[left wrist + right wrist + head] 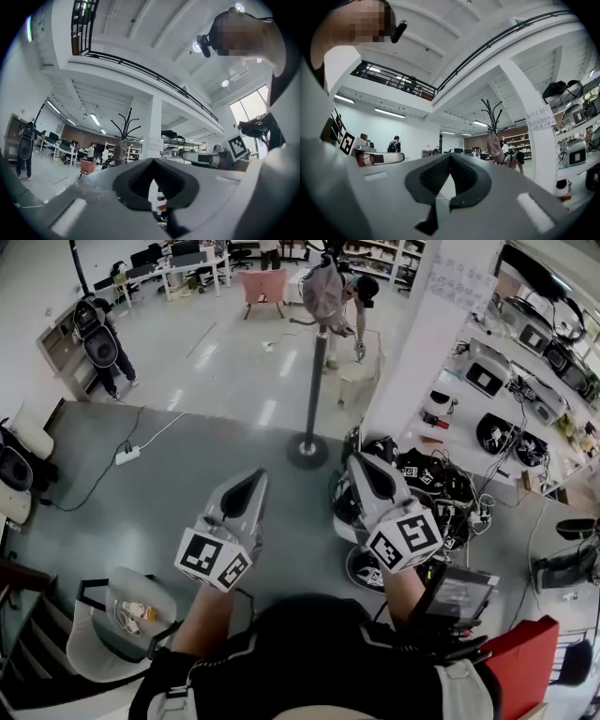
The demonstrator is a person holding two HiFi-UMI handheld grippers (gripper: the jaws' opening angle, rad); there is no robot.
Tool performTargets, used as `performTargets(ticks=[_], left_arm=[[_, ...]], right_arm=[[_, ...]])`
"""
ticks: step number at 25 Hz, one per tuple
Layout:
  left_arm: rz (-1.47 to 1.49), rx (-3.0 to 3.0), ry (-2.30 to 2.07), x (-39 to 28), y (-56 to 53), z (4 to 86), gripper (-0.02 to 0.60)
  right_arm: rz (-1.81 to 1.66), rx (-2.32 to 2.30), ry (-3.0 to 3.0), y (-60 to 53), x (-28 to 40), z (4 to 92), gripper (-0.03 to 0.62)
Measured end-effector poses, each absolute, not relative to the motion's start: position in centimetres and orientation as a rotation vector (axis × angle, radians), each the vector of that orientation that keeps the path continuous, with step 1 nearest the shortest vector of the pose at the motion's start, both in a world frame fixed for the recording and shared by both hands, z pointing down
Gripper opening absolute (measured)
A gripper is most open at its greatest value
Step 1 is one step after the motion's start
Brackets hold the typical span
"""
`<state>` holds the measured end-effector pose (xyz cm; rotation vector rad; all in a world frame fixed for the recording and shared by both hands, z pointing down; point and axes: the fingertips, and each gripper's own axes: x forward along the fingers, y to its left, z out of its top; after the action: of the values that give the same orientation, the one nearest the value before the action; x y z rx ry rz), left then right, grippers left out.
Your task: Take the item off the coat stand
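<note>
A black coat stand (316,381) rises from a round base (307,451) on the grey floor, well ahead of me. A greyish-pink item (323,292) hangs from its top hooks. In the left gripper view the stand (124,123) and the hanging item (120,151) are far off, left of centre. The right gripper view has the stand (491,111) and the item (493,143) at its right. My left gripper (253,479) and right gripper (361,463) are held side by side, pointing towards the stand, both shut and empty. The jaw tips meet in both gripper views, left (153,161) and right (450,157).
A person (361,298) bends over a white stool right beside the stand. A white pillar (412,343) and benches with devices (506,399) fill the right side. Black gear (427,486) lies on the floor by my right gripper. A power strip (127,456) and another person (103,343) are at left.
</note>
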<state>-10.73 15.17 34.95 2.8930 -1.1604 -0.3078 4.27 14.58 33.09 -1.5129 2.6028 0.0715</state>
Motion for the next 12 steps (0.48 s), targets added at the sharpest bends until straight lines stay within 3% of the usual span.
performTargets(ticks=[12], left_arm=[[-0.319,2.887,-1.123,-11.4,12.5,36.1,0.015]], right_arm=[[0.060,-1.537,2.611,12.2,3.6,33.8,0.009]])
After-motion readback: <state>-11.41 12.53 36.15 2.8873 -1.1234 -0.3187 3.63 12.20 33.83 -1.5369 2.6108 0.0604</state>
